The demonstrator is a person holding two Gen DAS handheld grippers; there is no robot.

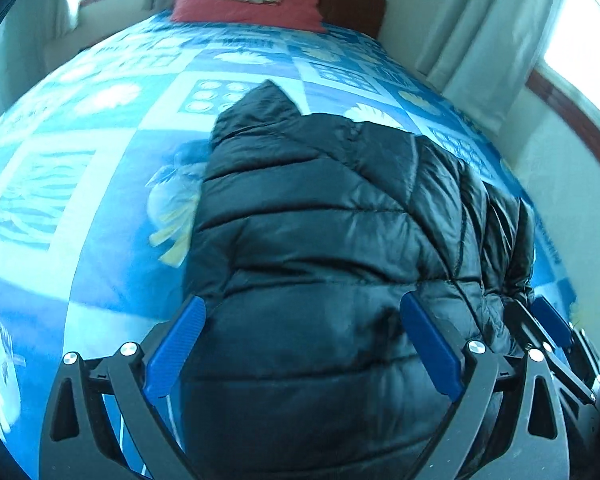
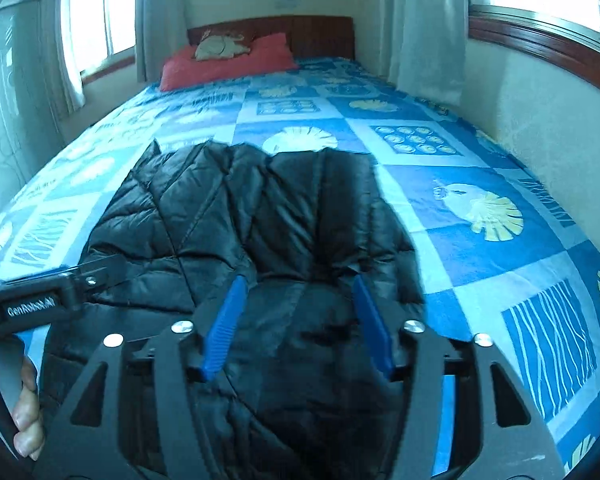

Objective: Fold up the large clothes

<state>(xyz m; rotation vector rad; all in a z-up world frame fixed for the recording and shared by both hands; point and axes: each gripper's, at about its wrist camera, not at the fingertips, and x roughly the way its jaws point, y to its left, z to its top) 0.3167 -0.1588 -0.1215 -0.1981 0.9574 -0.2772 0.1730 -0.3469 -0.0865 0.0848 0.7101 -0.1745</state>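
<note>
On the bed (image 2: pixel 480 264), near its foot: one black puffer jacket (image 1: pixel 320 216), hood toward the pillow (image 1: pixel 248 8), sides apparently folded inward. Left gripper (image 1: pixel 304 356): jaws spread, over the hem, pinching nothing. Right gripper (image 2: pixel 298 328): jaws spread, jacket beneath, nothing pressed. Step judged: between folds, grip released. Next move likely calls for pinching the hem at both corners and carrying it toward the hood.

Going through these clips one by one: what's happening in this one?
A person holds a two-finger gripper in each hand over a black puffer jacket lying on a bed's blue patterned cover. The left gripper and right gripper both hang above the jacket, jaws open, gripping nothing.
</note>
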